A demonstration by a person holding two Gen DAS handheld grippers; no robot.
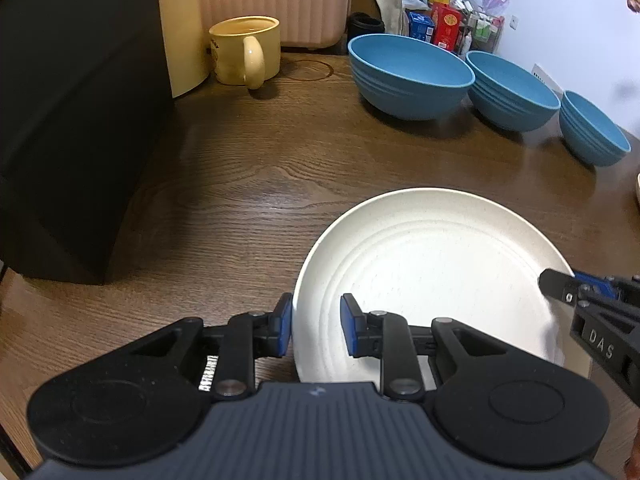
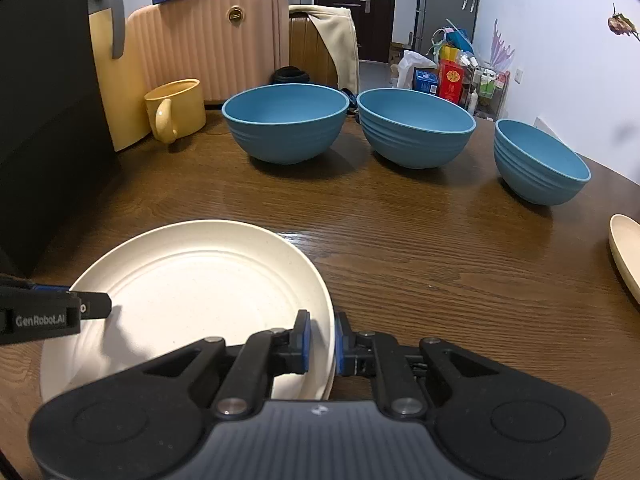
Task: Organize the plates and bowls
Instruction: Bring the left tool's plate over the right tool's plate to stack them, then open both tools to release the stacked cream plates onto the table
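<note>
Here the cream plate (image 1: 432, 276) lies flat on the table (image 1: 248, 184), low in both frames. The left tool (image 1: 316, 326) straddles its near rim, pads spread. The right tool (image 2: 322, 342) pinches the opposite rim. Lettering reads "DAS" and "GenRobot.AI".

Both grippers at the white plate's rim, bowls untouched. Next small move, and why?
Probably open the right gripper and draw it back. The white plate appears to lie flat on the table, and the left gripper straddles the opposite rim, jaws apart. The three blue bowls remain unstacked.
</note>
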